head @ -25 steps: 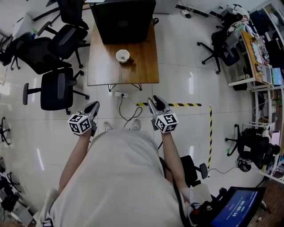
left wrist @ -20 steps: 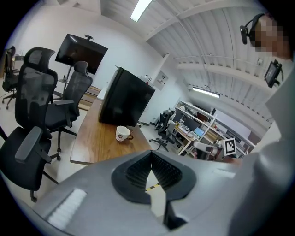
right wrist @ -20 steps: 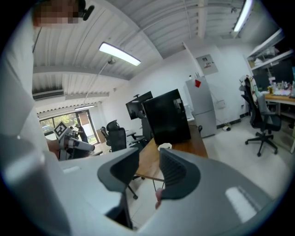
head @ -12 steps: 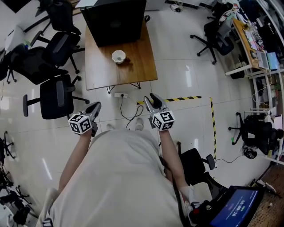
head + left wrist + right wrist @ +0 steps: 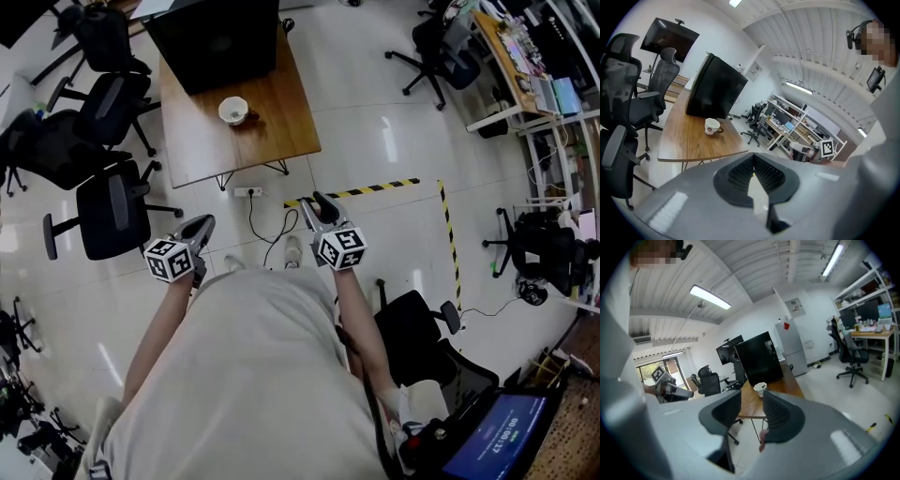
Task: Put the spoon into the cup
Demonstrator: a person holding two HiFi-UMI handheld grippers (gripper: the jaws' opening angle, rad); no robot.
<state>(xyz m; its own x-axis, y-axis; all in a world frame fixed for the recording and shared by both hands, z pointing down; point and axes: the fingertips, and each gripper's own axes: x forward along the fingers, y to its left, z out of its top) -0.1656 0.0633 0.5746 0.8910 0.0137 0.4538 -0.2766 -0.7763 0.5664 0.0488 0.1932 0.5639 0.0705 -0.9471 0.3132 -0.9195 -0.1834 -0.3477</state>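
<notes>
Both empty — left hand-held gripper [image 5: 753, 156] shut, right hand-held gripper [image 5: 751, 394] narrowly apart — they hang well short of the cup [image 5: 233, 110] on the table [image 5: 272, 141] ahead, spoon too small to find, so I judge any grasp first needs coming nearer; since the earlier frame the table slid up-left in head view

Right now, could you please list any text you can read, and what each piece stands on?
"00:00:17", as far as it can be made out, on the blue screen.
Cup print: too small to read.
Wall notice: too blurred to read.
</notes>
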